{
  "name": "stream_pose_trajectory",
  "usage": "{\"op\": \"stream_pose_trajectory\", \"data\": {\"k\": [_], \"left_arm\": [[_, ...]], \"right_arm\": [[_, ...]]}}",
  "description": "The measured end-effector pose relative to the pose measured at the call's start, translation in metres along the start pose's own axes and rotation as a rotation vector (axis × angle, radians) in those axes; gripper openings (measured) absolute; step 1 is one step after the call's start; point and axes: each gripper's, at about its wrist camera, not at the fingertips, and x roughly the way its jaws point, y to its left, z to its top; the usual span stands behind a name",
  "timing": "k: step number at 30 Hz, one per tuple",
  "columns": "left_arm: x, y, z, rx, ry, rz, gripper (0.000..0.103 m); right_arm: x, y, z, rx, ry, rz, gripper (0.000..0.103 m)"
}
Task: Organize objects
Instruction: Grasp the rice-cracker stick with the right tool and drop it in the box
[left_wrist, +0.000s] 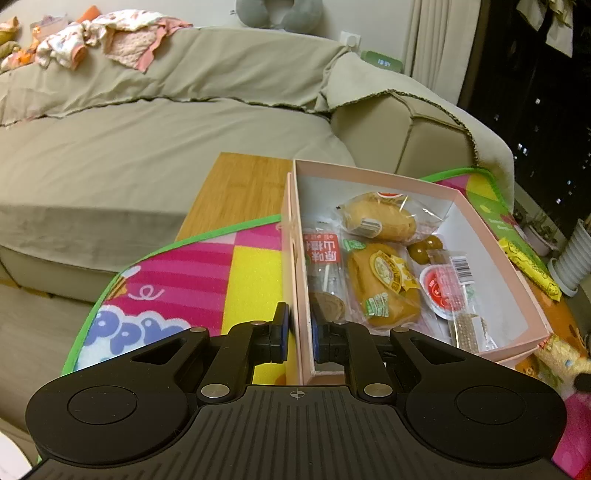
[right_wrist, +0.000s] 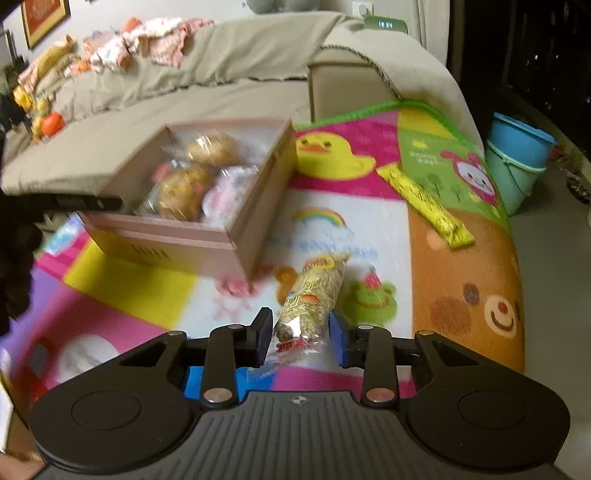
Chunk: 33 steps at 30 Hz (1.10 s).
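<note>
Most of the sorting looks done: your pink box (left_wrist: 491, 221) on the play mat (right_wrist: 332, 236) already holds bread rolls (left_wrist: 380, 218), a jelly cup (left_wrist: 441, 291) and other wrapped snacks. Your left tongs (left_wrist: 299, 332) are clamped on its near wall, steadying it. Your right tongs (right_wrist: 300, 334) stand narrow around the grain snack bar (right_wrist: 314, 291) lying near the box; whether the pads press it, you cannot tell. That bar and the yellow stick packet (right_wrist: 428, 201), well apart, still need boxing.
</note>
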Motion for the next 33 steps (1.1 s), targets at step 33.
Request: {"op": "stream_pose_trajectory", "data": {"k": [33], "left_arm": [[-0.002, 0.003, -0.001, -0.003, 0.0, -0.009, 0.014]], "right_arm": [[0.034, 0.019, -0.02, -0.051, 0.074, 0.043, 0.04]]}}
